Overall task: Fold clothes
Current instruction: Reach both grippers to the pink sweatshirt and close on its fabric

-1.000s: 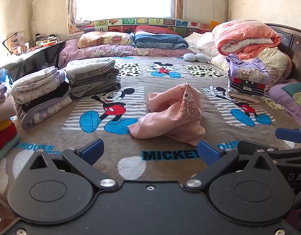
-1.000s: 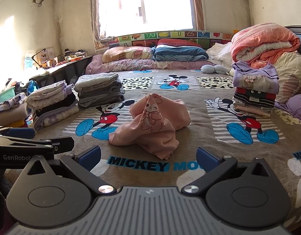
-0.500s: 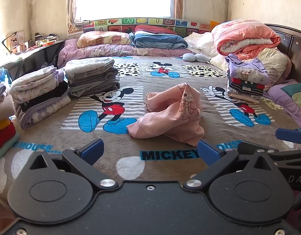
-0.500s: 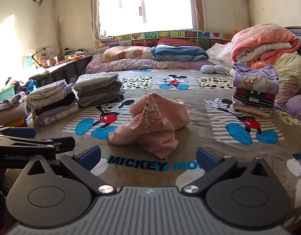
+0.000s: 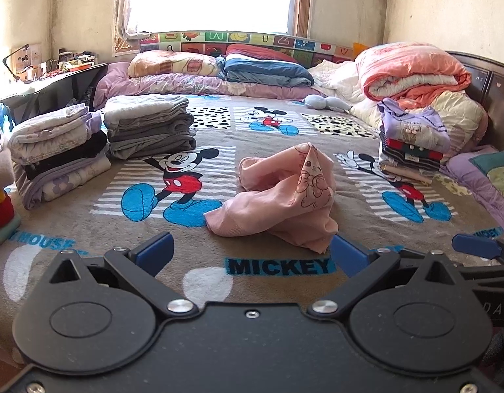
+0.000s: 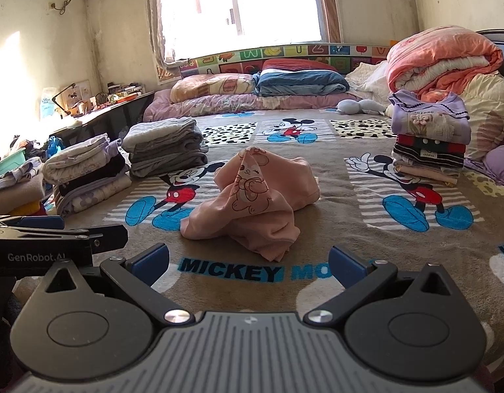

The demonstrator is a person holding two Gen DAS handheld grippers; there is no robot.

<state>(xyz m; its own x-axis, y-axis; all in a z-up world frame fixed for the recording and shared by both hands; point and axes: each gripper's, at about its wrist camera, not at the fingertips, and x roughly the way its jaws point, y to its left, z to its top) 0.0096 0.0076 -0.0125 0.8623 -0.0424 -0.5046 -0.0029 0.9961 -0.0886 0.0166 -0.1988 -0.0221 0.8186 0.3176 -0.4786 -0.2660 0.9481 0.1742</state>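
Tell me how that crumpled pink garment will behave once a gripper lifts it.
The pink garment lies in soft, slumped folds, so it will probably droop and unfurl rather than hold shape. It looks thin, likely light. One pinch may lift only a layer; both grippers are open.

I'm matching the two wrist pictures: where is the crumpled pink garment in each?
Left wrist: pink garment lies right of centre, just beyond the right fingertip.
Right wrist: pink garment lies at centre, between the open fingers.
Shared landmark: the MICKEY lettering just in front of it.
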